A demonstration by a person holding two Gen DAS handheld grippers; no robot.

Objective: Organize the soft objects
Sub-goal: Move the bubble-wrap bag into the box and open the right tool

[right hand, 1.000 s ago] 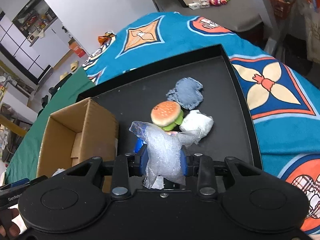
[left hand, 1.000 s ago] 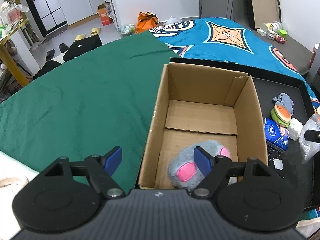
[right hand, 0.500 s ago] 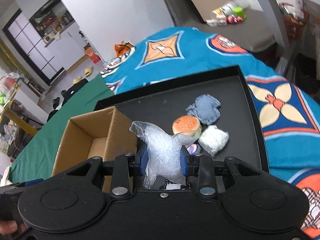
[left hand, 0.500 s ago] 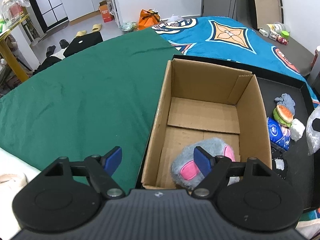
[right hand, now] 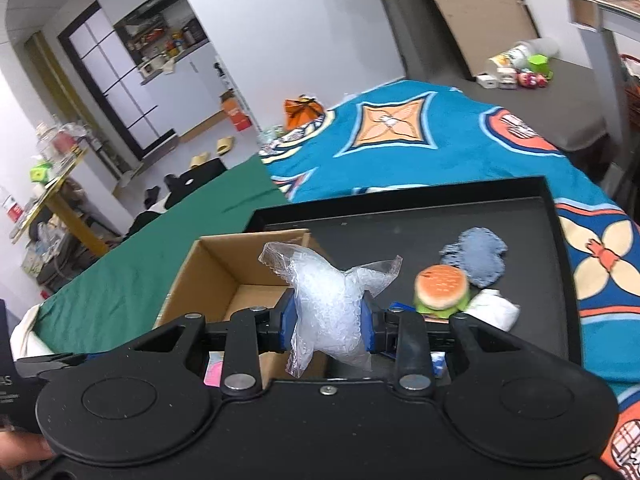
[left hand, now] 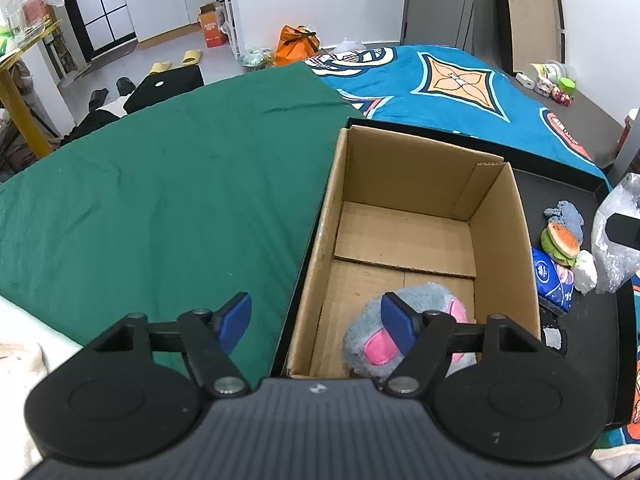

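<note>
Currently: right gripper (right hand: pixel 328 314) pinching clear plastic bag (right hand: pixel 326 300), carried near cardboard box (right hand: pixel 224 276) at its 9 o'clock; risk: slippery film slides free before reaching it; left gripper (left hand: pixel 316 320), empty, jaws spread though just narrowing, may crowd box opening above grey plush (left hand: pixel 416 304) inside.

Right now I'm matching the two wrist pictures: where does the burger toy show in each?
Left wrist view: burger toy at the right edge, on the black tray right of the cardboard box.
Right wrist view: right of centre, beside the bag.
Shared landmark: the cardboard box.
</note>
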